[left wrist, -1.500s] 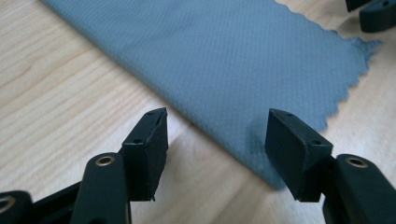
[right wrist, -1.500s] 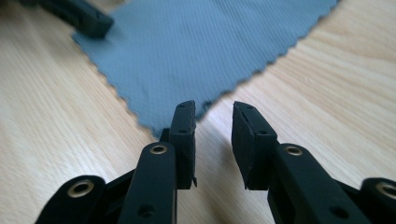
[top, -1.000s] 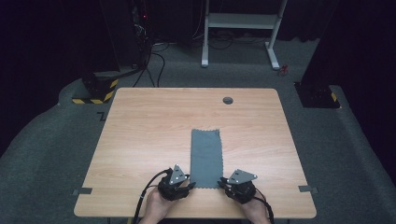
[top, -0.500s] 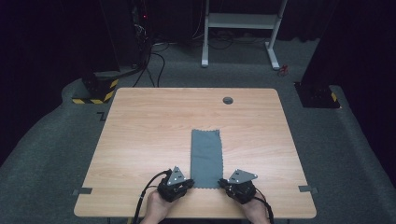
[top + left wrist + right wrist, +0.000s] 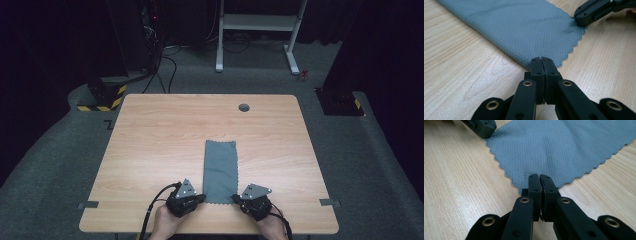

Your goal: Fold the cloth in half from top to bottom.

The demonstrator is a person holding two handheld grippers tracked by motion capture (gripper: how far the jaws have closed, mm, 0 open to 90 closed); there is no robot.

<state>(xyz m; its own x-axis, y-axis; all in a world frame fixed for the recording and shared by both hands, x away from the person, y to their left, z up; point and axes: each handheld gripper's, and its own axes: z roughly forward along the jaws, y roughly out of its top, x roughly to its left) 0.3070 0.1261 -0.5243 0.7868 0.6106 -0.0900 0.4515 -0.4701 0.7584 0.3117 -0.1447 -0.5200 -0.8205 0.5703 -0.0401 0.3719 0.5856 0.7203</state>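
A grey cloth with zigzag-cut edges lies as a long strip on the wooden table, running away from the near edge. My left gripper sits at its near left corner, and in the left gripper view its jaws have just been closing and are pinched together on that corner of the cloth. My right gripper is at the near right corner; its jaws have likewise just closed onto the cloth. Each gripper view shows the other gripper at the far corner: the right gripper, the left gripper.
A round cable hole sits near the table's far edge. Behind the table stand a white desk frame and a yellow-and-black striped base. Grey tape marks lie at the table's near side corners. Bare wood surrounds the cloth.
Both hands have stayed at the cloth's near corners. The jaws of each gripper look drawn together compared with a second ago. The cloth has not shifted.
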